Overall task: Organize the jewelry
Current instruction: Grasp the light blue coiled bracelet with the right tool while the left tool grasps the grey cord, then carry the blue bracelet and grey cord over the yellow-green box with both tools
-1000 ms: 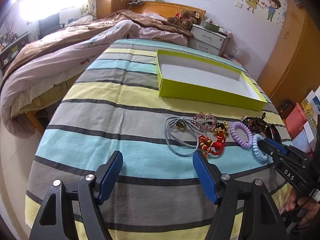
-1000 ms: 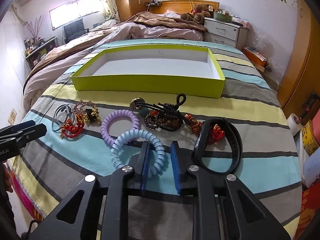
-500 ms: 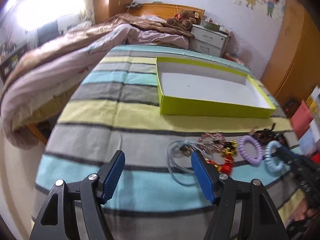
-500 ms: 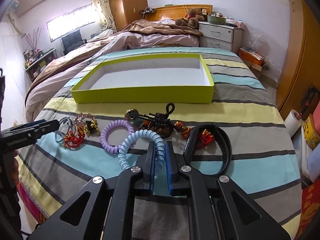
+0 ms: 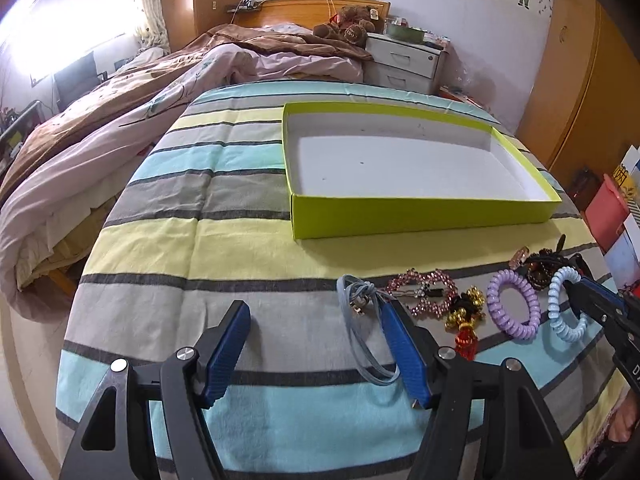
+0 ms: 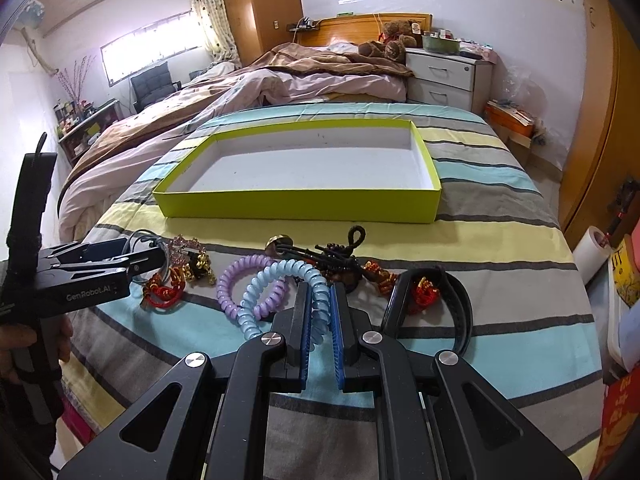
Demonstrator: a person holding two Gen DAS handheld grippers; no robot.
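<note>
Left wrist view: the left gripper (image 5: 316, 340) is spread wide, holding nothing, low over the bed's near edge. Its right finger sits right at the grey cord (image 5: 362, 332), whose long axis runs toward and away from the camera. The rest of the jewelry trails off to the right along that same near edge: pink bracelet (image 5: 420, 286), red-gold charm (image 5: 464, 320), purple coil (image 5: 514, 304), blue coil (image 5: 562, 308). The green box (image 5: 420, 212) is farther back on the bed, ahead and a bit right, empty inside

Right wrist view: the right gripper (image 6: 320, 320) is narrowed down onto the blue coil (image 6: 276, 280), pads on either side of the near part of the loop, the rest of it arching up and left over the purple coil (image 6: 240, 286). The black band (image 6: 448, 308) lies just right of it. The box (image 6: 296, 208) is straight ahead past the pile, long side facing the gripper. So I'd say the right hand is the one set to carry something forward into the box; the left is nearest the cord
</note>
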